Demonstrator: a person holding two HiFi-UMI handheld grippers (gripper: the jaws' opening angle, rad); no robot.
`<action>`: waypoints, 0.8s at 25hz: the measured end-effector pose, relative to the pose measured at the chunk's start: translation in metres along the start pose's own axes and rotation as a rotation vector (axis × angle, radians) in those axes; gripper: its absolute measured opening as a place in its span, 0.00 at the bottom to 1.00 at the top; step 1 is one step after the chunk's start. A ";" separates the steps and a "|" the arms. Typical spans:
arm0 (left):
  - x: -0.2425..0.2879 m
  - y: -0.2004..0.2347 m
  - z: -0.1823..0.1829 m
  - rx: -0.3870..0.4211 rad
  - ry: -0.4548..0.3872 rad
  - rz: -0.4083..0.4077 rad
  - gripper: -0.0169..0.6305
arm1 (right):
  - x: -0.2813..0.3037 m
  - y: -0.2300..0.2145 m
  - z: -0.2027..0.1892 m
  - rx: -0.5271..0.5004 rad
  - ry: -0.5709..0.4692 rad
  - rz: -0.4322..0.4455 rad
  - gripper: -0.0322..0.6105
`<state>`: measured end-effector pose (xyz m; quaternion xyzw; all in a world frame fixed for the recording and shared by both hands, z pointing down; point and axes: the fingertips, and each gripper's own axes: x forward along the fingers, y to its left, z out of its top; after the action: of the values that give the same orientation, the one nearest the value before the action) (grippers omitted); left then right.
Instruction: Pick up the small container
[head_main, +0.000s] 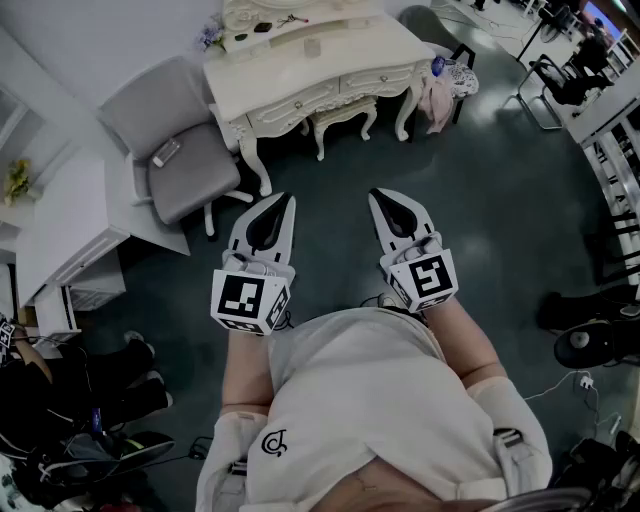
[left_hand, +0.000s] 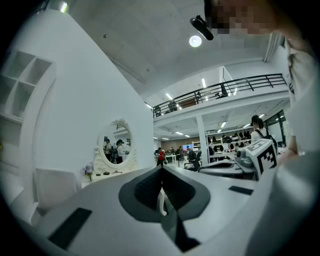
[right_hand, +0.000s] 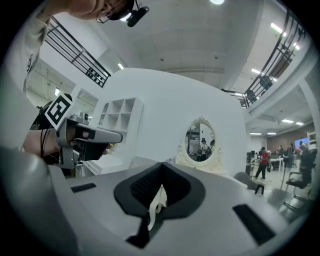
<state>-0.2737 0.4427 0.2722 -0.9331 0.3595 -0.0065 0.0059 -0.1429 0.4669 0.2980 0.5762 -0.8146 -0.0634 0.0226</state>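
Both your claws are closed with nothing in them. The left gripper (head_main: 288, 200) and right gripper (head_main: 376, 196) have their jaws pressed together, and each gripper view shows the tips meeting with no gap. You're holding them side by side, just in front of your belly, over the dark floor (head_main: 480, 200) and pointing at the white dressing table (head_main: 350, 72). The small container looks like that pale little thing (head_main: 312, 47) on the tabletop, though it's too tiny in the head view to be sure. It's well apart from both claws. A grey chair (head_main: 175, 150) sits left of the table.
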 end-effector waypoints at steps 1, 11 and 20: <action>0.000 0.000 0.000 0.000 0.002 -0.002 0.04 | 0.000 0.001 -0.001 0.002 0.001 0.001 0.06; -0.002 0.006 -0.005 0.003 0.003 -0.012 0.04 | 0.006 0.005 -0.005 0.014 0.015 -0.005 0.05; 0.011 0.013 -0.023 -0.027 0.026 -0.006 0.04 | 0.019 -0.006 -0.015 0.059 0.025 -0.001 0.06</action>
<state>-0.2750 0.4255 0.2954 -0.9341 0.3566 -0.0138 -0.0116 -0.1422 0.4456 0.3112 0.5776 -0.8155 -0.0322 0.0160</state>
